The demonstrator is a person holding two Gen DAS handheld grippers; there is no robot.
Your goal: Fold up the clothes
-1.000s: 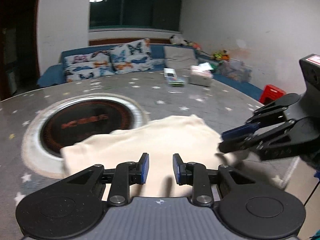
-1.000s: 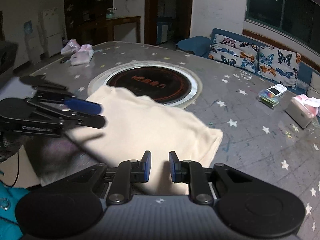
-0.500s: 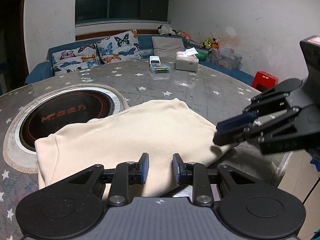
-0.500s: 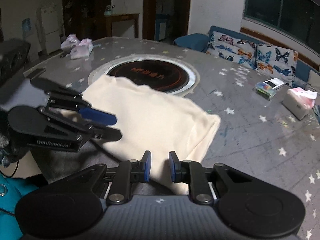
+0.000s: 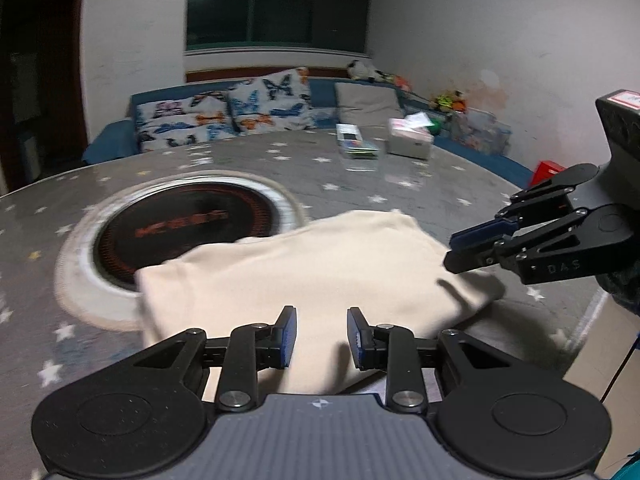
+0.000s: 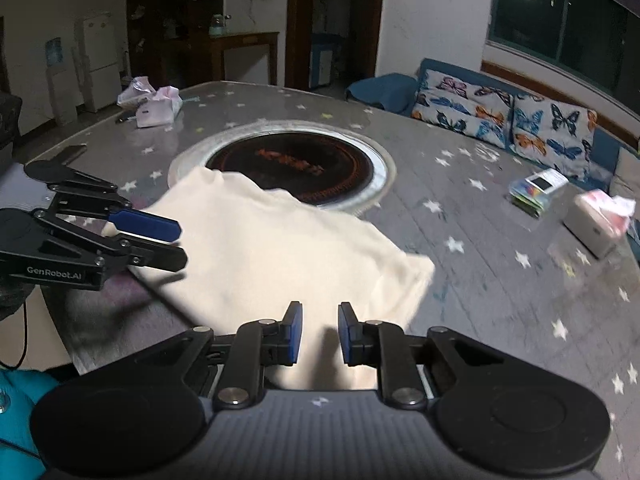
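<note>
Cloth (image 5: 320,272), judged soft, light and limp, is best taken at its near hem by left gripper (image 5: 321,336) and right gripper (image 6: 319,334), both narrowly parted and empty.

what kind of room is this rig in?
Likely a home living or dining room: a sofa bench with butterfly cushions along the wall, a round table with a built-in cooktop, and a fridge behind.

Ahead of the left gripper (image 5: 321,336): star-patterned round table (image 5: 400,188) with inset dark cooktop (image 5: 180,228); beyond, tissue box (image 5: 410,140), butterfly cushions (image 5: 228,118), blue sofa (image 5: 108,144). Far left of the right gripper (image 6: 319,330): pink bag (image 6: 154,106).
</note>
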